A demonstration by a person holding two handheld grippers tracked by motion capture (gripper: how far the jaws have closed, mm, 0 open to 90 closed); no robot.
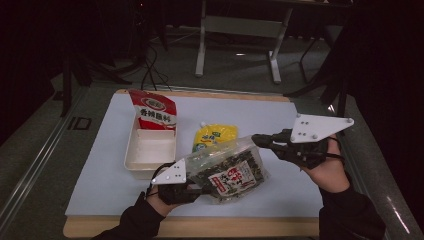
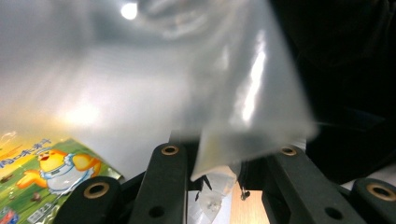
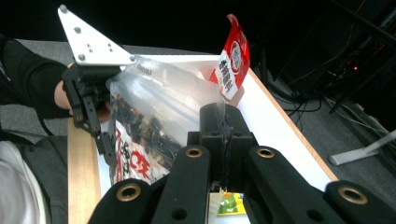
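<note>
A clear plastic bag (image 1: 227,170) filled with dark dried pieces and bearing a red-and-white label hangs off the table between the two grippers, one at each end. The right gripper (image 1: 260,141) has its jaws pressed tight together on the bag's upper clear edge; in the right gripper view the pads (image 3: 223,125) meet with only the thin film between them, and the bag (image 3: 154,121) spreads away from the tips toward the other hand. The left gripper (image 1: 200,189) grips the bag's lower end: in the left gripper view a corner of the clear film (image 2: 219,154) dips down between its two black jaws, which stand narrow around it, and the pads seem to pinch the film, though the contact itself is hidden behind the plastic. Beyond the left jaws' tips, to their left in that view, lies a yellow-green packet (image 2: 42,172) with a cartoon chick on it; from above this packet (image 1: 215,136) lies on the white mat (image 1: 100,175) just behind the bag. Farther out stands a white tray (image 1: 150,149), with a red pouch (image 1: 154,111) leaning upright at its far end.
</note>
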